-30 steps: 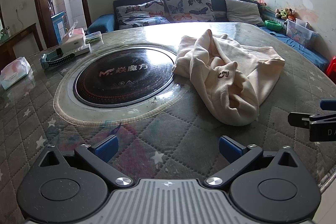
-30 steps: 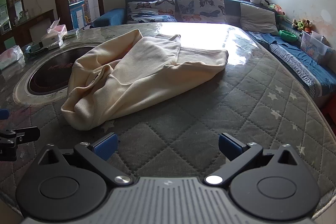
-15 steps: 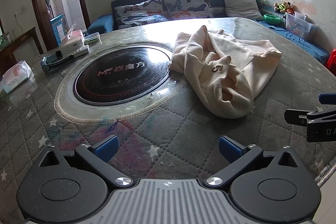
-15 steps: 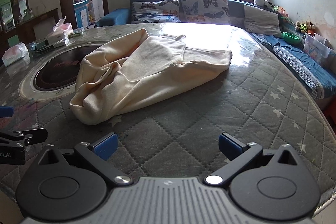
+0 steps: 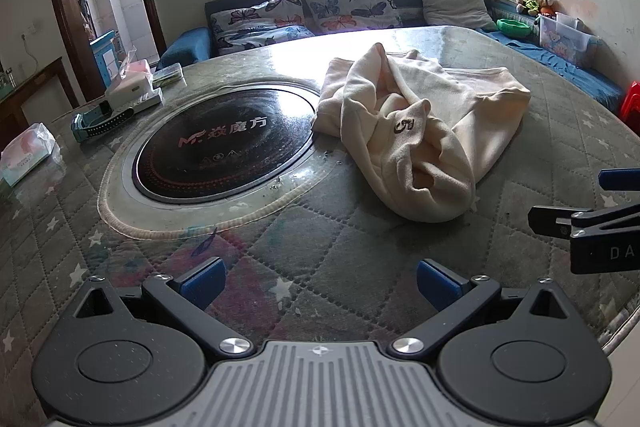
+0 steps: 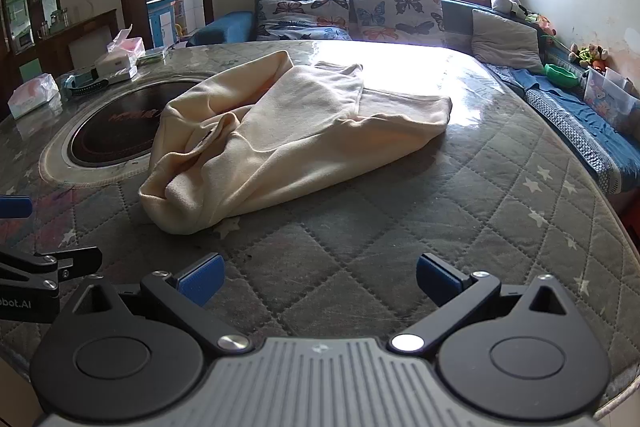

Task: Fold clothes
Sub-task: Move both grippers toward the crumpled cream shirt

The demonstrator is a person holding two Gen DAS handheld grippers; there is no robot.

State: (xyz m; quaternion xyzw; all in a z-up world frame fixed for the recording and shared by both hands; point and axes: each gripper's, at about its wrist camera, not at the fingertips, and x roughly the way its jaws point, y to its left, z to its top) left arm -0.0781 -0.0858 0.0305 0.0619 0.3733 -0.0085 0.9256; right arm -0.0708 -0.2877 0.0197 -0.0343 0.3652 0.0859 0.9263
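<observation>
Daylight from a wide window falls on a round quilted surface with a star pattern, seen from two handheld tongs. Left tongs and right tongs hover low over the near edge, both spread wide and gripping nothing, well short of the cloth. Ahead lies a cream sweatshirt, crumpled in a loose heap on the surface, one edge touching the black round cooktop set into the middle. It looks soft, light and floppy, likely to sag and drag when lifted; the flatter hem toward the window and the rounded near end seem the best places to pinch. Farther left sit a tissue pack, a white box and a wristband device, apart from the cloth. Nothing blocks the reach. A blue sofa with butterfly cushions stands behind
</observation>
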